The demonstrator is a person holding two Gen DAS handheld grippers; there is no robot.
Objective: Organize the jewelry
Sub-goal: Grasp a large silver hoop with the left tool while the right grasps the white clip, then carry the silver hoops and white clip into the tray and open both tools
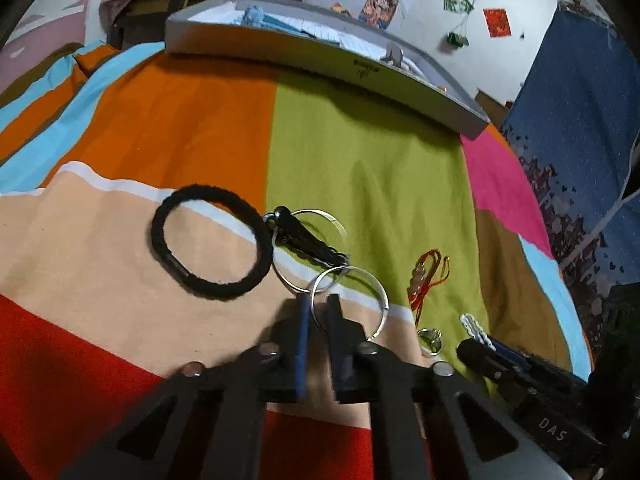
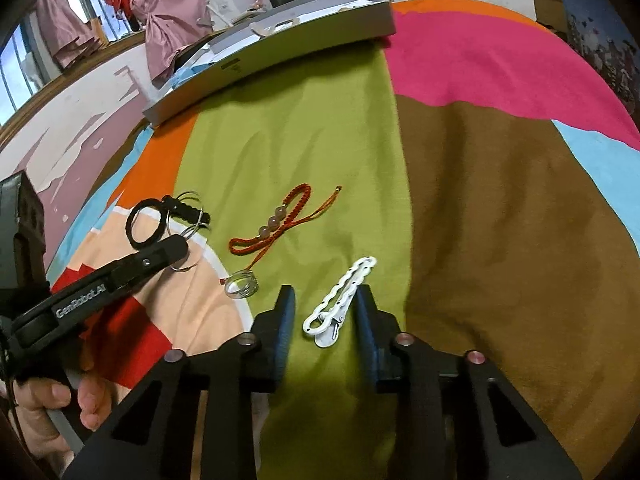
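White hair clip (image 2: 340, 300) lies between the right claw (image 2: 325, 312) fingers (spread apart)

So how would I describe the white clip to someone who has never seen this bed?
Start at the lime-green panel of the patchwork bedspread. Near its front edge, between the open fingers of the right gripper, lies the white hair clip. It is the only white piece, long with wavy edges, unlike the red beaded cord and clear ring beside it.

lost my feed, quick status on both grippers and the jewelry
Left gripper closing around silver hoop, small gap. Right gripper open, straddling white hair clip. Nothing blocking gray tray.
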